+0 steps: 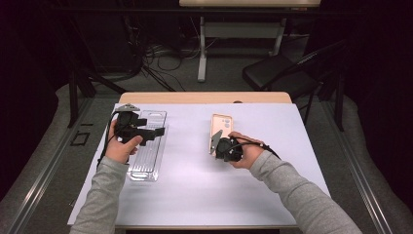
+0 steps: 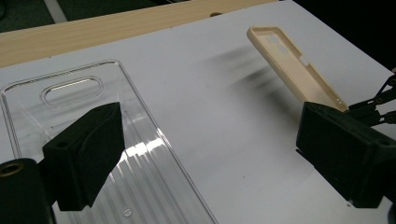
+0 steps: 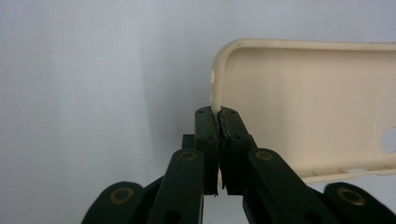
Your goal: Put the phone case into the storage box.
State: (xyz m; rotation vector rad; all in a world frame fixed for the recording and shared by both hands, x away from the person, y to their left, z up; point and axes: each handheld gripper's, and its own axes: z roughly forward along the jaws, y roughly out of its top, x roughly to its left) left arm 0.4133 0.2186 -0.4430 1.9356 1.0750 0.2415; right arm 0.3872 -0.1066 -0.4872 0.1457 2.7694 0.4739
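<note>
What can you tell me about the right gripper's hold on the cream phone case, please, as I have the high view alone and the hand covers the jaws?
Observer: The right gripper is shut on the cream phone case; its jaws pinch the case's thin side wall near a corner.
Operator: Thank you. Does the case lie flat on the white mat?
Observer: No. The left gripper view shows the case tilted, with its far end raised and a blurred shadow on the white mat below.
Operator: And is the left gripper holding the clear tray?
Observer: No. The left gripper is open, its jaws wide apart, one jaw above the clear tray.
</note>
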